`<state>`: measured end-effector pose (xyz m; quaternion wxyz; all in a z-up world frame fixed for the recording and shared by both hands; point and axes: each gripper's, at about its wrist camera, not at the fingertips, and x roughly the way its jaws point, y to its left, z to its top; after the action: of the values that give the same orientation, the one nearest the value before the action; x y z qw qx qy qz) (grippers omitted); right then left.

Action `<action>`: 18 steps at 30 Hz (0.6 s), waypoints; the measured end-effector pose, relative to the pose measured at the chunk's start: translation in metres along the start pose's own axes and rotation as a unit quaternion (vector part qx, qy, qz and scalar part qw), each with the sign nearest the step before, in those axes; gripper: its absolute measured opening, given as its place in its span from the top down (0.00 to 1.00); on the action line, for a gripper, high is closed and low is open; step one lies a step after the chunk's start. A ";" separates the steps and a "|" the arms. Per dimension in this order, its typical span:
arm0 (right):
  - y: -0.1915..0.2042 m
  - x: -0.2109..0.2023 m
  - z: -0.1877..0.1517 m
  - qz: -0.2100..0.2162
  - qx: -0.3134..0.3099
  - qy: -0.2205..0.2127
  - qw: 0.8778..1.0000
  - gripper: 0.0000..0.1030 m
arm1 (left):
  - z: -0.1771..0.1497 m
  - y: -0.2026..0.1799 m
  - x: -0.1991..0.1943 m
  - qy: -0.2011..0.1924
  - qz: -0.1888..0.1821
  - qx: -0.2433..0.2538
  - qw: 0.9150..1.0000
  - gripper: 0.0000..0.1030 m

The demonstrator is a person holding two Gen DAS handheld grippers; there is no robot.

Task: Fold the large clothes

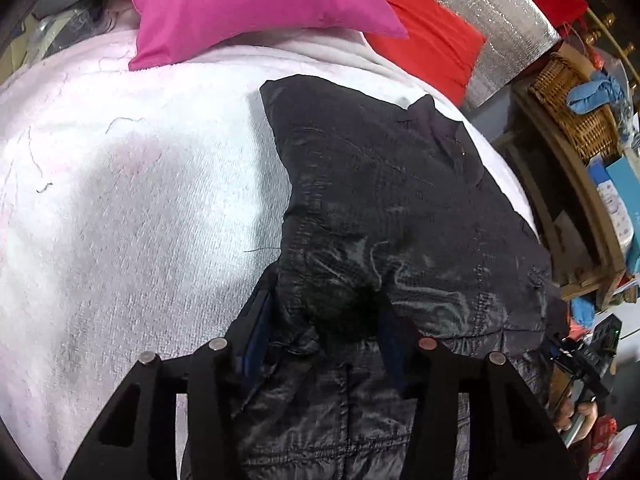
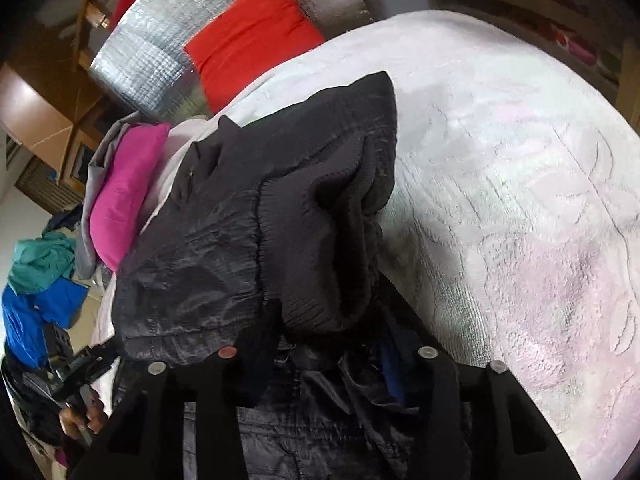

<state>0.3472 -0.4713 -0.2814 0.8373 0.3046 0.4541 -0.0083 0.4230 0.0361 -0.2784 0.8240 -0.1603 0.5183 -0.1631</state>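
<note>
On the bed: a pale pink-white textured blanket (image 1: 120, 200) covers the surface, with loose dark threads scattered over it.
Garment: a large dark grey quilted jacket (image 1: 400, 208) lies on the blanket, its shiny fabric bunched and partly lifted toward both cameras.
Jacket detail: a ribbed knit cuff or hem (image 2: 320, 240) hangs folded over the quilted part in the right wrist view.
Left gripper: the left gripper (image 1: 320, 328) has its two black fingers pinching a gathered fold of the jacket, with fabric puckered between them.
Right gripper: the right gripper (image 2: 328, 344) has its fingers pressed onto jacket fabric, the ribbed knit part draped over the tips.
Other views of the tools: each gripper shows small at the edge of the other camera, held in a hand (image 2: 80, 420).
Pillows: a magenta pillow (image 1: 248, 8) rests at the head of the bed; a red pillow (image 1: 428, 40) leans beside it against a silver foil-like panel (image 1: 508, 32).
Beside the bed: a wicker basket (image 1: 568, 108) holds blue cloth on a wooden shelf.
Floor side: blue and teal clothes (image 2: 36, 280) lie piled.
Writing: boxes on the shelf carry print too blurred to read.
</note>
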 end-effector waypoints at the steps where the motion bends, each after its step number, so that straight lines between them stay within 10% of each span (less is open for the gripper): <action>1: -0.001 0.000 0.001 0.001 0.005 0.001 1.000 0.44 | 0.001 -0.001 -0.002 0.001 0.003 -0.001 1.000 0.49; 7: 0.005 -0.029 0.010 -0.037 0.016 -0.057 0.998 0.38 | 0.006 -0.001 -0.035 -0.040 0.010 -0.012 0.999 0.48; 11: 0.015 -0.058 0.002 0.026 0.031 -0.105 0.994 0.31 | -0.003 -0.009 -0.062 -0.078 -0.008 -0.005 0.997 0.41; 18: 0.048 -0.031 -0.032 0.134 0.044 -0.021 0.990 0.29 | -0.036 -0.045 -0.047 -0.008 -0.128 -0.005 0.992 0.40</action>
<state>0.3186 -0.4234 -0.2467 0.8260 0.3991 0.3904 0.0779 0.3667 0.0135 -0.2357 0.7997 -0.2302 0.4879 -0.2634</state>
